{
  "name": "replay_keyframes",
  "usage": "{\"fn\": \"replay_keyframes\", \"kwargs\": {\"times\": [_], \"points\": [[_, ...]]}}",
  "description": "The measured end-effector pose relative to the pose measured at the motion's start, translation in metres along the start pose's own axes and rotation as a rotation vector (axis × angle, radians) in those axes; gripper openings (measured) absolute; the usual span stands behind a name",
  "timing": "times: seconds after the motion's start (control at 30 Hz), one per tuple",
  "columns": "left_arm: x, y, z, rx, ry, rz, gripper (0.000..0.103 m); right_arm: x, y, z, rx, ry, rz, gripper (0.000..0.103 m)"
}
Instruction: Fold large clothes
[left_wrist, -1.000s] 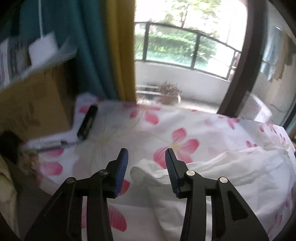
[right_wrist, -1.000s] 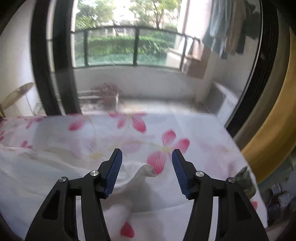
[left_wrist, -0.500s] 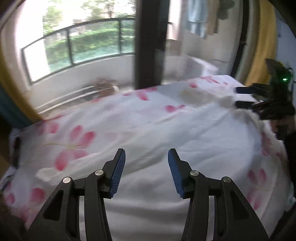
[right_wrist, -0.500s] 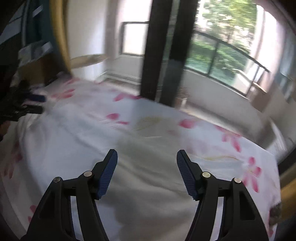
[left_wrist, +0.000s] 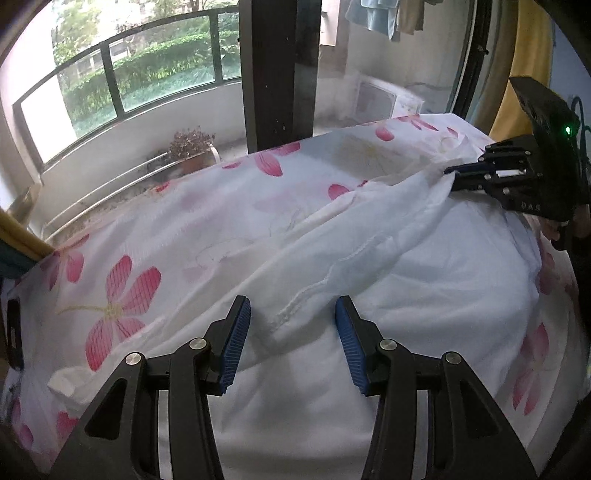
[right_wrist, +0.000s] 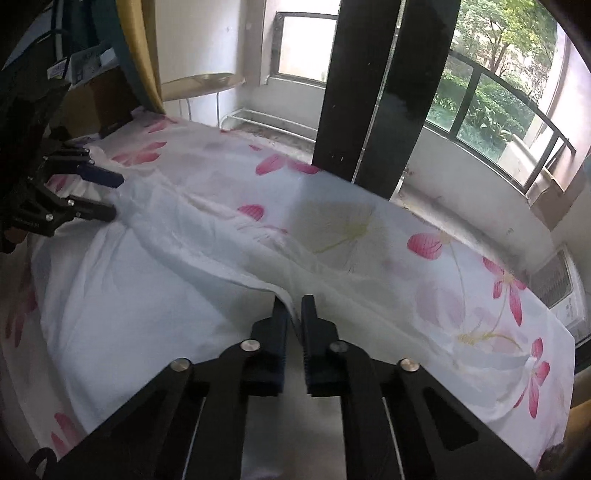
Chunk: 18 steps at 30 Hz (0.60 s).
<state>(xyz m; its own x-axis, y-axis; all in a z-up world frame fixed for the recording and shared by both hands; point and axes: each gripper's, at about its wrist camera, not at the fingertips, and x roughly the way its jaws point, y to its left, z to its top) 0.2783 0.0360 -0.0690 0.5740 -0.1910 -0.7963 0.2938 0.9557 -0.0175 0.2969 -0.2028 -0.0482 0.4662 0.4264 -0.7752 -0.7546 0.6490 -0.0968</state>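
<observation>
The right gripper was clamped on the white cloth's ridge to lift a fold; the left gripper gaped, straddling its hem, holding nothing.

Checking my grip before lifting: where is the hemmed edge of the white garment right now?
The white garment's hemmed edge runs across the flowered bedsheet, from between the open left gripper to the right gripper, shut on it.

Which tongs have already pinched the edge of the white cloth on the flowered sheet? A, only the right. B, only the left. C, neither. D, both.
A: in the right wrist view the right tongs are shut on the raised edge of the white cloth, while in the left wrist view the left tongs stand open, straddling the hem without pressing it.
</observation>
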Motion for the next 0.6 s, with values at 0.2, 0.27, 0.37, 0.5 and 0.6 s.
{"fn": "replay_keyframes", "kwargs": {"times": [0.2,0.27,0.37,0.5,0.6], "points": [[0.018,0.014,0.016,-0.026,0.034,0.035,0.051,0.014,-0.020,0.018,0.040,-0.023,-0.018,0.002],[0.026,0.023,0.020,-0.048,0.050,0.054,0.051,0.021,-0.025,0.024,0.043,-0.020,-0.021,0.002],[0.034,0.033,0.026,-0.069,0.064,0.086,0.051,0.035,-0.034,0.032,0.051,-0.006,-0.029,0.002],[0.043,0.048,0.035,-0.083,0.062,0.184,0.051,0.057,-0.052,0.039,0.098,0.035,-0.076,0.003],[0.048,0.068,0.040,-0.134,0.058,0.254,0.051,0.069,-0.062,0.044,0.112,0.079,-0.162,0.008]]}}
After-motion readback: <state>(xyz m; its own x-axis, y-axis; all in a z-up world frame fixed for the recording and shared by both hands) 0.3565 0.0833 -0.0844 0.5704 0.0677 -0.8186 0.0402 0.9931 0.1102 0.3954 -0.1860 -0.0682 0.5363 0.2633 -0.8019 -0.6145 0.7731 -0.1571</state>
